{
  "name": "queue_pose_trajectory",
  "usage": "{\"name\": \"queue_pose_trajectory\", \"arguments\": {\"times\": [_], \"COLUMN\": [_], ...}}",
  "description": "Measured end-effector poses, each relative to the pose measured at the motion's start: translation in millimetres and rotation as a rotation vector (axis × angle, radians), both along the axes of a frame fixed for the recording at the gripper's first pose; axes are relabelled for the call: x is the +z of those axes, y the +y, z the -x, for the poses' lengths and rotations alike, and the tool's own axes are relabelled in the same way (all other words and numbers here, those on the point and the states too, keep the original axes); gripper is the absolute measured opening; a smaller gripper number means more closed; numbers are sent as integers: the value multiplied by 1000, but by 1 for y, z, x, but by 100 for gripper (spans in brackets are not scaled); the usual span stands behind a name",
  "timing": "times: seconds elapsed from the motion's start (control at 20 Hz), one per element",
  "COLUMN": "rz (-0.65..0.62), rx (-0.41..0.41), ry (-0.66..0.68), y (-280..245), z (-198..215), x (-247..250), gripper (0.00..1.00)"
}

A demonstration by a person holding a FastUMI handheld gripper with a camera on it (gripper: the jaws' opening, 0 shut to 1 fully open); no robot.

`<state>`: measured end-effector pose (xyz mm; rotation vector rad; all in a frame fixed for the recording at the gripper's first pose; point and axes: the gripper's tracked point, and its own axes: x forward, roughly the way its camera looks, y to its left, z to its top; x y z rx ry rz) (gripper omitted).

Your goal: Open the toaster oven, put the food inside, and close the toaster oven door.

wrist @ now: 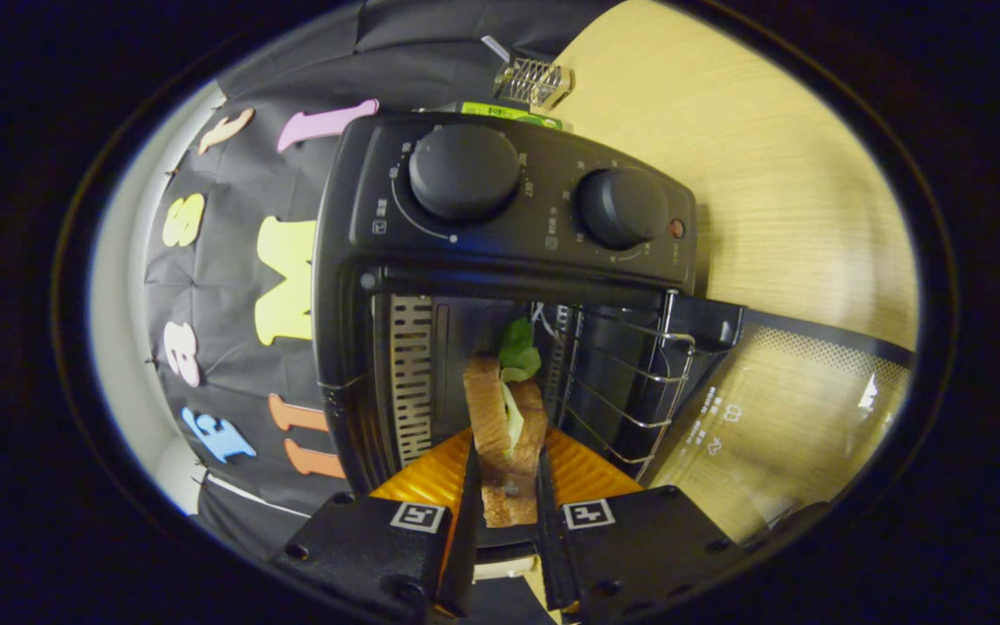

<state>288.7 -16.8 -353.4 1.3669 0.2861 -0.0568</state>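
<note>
Gripper (507,495) clenched on the sandwich (507,425): both fingers press its bread slices from either side, near its close end. The sandwich's long axis runs straight ahead along the fingers, its far end, with a green lettuce leaf (519,347) sticking out, pointing into the toaster oven (500,260). The slices stand on edge in this view, filling between them.

Just ahead and around: the oven cavity is open, the sandwich's far end already past the mouth. An orange ribbed surface (587,473) lies just behind the sandwich; whether the sandwich touches it, cannot tell. A wire rack (630,382) sits to the right of the sandwich. Beyond that the glass door (778,417) is swung wide open over the wooden table (760,174).

Judged progress: opening done; food partway in, not released. Left: set it down, let go, back out, shut the door.
</note>
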Motion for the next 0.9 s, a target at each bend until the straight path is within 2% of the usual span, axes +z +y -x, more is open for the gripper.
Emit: {"name": "queue_pose_trajectory", "arguments": {"times": [0.25,0.35,0.5,0.6,0.75,0.9], "rz": [218,330,553,655,762,877], "rx": [102,177,288,359,421,441], "ry": [99,141,211,239,255,236], "y": [14,22,25,31,36,37], "z": [7,17,34,47,72,100], "x": [-1,-3,-8,-8,0,19], "gripper": [76,84,85,87,87,90]}}
